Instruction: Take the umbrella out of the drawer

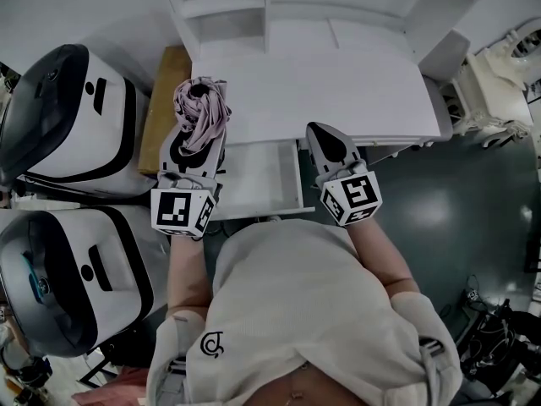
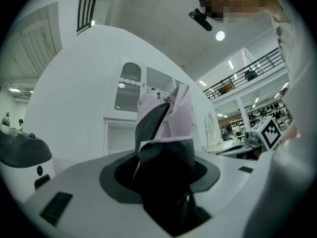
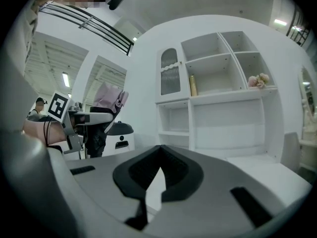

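The left tongs point(image 2: 166, 150) clamp the folded pink umbrella point(image 2: 171, 110), held above and outside the open drawer point(image 1: 262, 180). The right tongs point(image 3: 159, 150) are pinched together, empty. The umbrella is likely light, with loose, slippery cloth over stiff ribs, so grip its firm core. Only the head view shows the drawer; only the left gripper view shows the bite.

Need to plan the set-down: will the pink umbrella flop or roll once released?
The umbrella bunches loosely above the left gripper, so it is probably floppy outside. It stands up from one grip, suggesting a stiff core and a fairly light weight. Crumpled folds likely resist rolling.
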Available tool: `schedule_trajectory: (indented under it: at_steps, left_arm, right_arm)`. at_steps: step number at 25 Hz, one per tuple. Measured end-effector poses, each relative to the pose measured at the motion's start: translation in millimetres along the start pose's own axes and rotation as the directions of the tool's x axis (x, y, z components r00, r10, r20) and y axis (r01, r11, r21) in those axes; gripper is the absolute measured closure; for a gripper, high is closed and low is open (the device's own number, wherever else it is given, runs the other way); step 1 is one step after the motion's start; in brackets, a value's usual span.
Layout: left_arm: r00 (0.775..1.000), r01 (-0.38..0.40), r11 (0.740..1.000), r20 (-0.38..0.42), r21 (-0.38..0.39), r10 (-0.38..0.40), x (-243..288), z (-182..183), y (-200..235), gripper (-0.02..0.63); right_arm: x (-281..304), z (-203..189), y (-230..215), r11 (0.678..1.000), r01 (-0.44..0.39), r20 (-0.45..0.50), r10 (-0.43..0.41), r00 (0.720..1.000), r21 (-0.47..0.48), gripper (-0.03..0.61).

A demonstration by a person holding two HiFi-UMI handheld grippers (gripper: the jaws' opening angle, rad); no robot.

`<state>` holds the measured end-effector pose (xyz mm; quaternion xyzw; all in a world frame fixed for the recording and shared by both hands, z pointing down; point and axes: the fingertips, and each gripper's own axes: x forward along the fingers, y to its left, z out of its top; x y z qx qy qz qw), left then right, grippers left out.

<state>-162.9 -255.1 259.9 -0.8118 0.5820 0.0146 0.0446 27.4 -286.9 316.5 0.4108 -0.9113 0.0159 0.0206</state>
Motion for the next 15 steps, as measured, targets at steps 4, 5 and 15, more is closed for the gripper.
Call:
schedule_trajectory:
  at_steps: [4,5,15]
  left_arm:
    - [1.0,-0.001,1.0,-0.003,0.002,0.001,0.5,-1.6,-0.1,0.391]
    - [1.0,-0.001,1.0,-0.004,0.003,0.001,0.8,-1.8,-0.1,0.391]
    - [1.0,-0.002,1.0,-0.001,-0.002,0.002,3.4,-3.2,2.2,0.391]
  right_arm:
    - [0.9,0.1,-1.7,1.0,0.013,0.003,-0.013,1.0,-0.004,0.575]
    - [1.5,0.2,-2.4,1.0,0.015,0.004,-0.015,1.0,-0.003,0.575]
    - [5.9,-0.5,4.2,1.0,0.0,0.006,0.0,1.0,-0.013,0.574]
